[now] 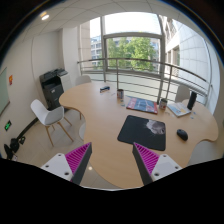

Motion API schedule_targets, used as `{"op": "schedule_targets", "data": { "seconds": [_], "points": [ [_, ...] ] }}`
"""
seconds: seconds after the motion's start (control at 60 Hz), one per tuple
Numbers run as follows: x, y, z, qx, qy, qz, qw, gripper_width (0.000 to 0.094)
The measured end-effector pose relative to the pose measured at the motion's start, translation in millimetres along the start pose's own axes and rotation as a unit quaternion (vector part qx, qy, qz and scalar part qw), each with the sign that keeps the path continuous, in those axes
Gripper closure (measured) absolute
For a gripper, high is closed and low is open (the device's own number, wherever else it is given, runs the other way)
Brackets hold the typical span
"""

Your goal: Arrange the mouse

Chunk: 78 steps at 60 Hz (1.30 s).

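A black mouse mat (pixel 138 131) lies on the large wooden table (pixel 100 115), ahead of my fingers and to the right. A small grey mouse (pixel 155 127) rests on the mat's far right part. My gripper (pixel 113 165) is held high above the table's near edge, well short of the mat. Its fingers are wide apart with the magenta pads (pixel 79 158) showing, and nothing is between them.
A colourful book (pixel 141 104) lies beyond the mat. A black speaker (pixel 191 99) and a flat grey device (pixel 178 110) sit at the right. A white chair (pixel 45 114) stands left of the table, with a printer (pixel 52 85) behind it. Windows line the far wall.
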State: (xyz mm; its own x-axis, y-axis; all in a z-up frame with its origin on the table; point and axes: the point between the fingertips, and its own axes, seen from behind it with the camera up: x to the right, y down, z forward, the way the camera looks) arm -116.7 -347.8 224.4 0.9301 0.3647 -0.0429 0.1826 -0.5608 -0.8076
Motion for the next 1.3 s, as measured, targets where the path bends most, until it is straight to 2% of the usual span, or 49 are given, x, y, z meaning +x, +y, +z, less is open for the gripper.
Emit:
{"op": "schedule_targets", "data": {
  "seconds": [0.117, 0.25, 0.367, 0.6, 0.767, 1.0, 1.133, 1.183, 1.233, 1.3],
  "points": [
    [25.3, 30.2, 0.0, -0.032, 0.02, 0.022, 0.999, 0.0101],
    [135.6, 78.7, 39.3, -0.068, 0.05, 0.052, 0.995, 0.0102],
    [250.0, 107.6, 72.5, -0.076, 0.1, 0.065, 0.99, 0.0102],
    [427.5, 107.0, 143.0, -0.054, 0.188, 0.078, 0.978, 0.0099],
    [497.2, 100.2, 197.0, -0.056, 0.202, 0.08, 0.974, 0.0099],
    [527.7, 86.3, 246.8, -0.055, 0.18, 0.087, 0.978, 0.0109],
    [541.0, 72.3, 268.6, -0.04, 0.173, 0.101, 0.979, 0.0192],
    [541.9, 69.6, 271.5, -0.035, 0.173, 0.104, 0.979, 0.027],
    [543.0, 67.2, 274.2, -0.031, 0.174, 0.1, 0.979, 0.0409],
    [544.1, 65.8, 275.5, -0.027, 0.18, 0.093, 0.979, 0.0438]
  ]
}}
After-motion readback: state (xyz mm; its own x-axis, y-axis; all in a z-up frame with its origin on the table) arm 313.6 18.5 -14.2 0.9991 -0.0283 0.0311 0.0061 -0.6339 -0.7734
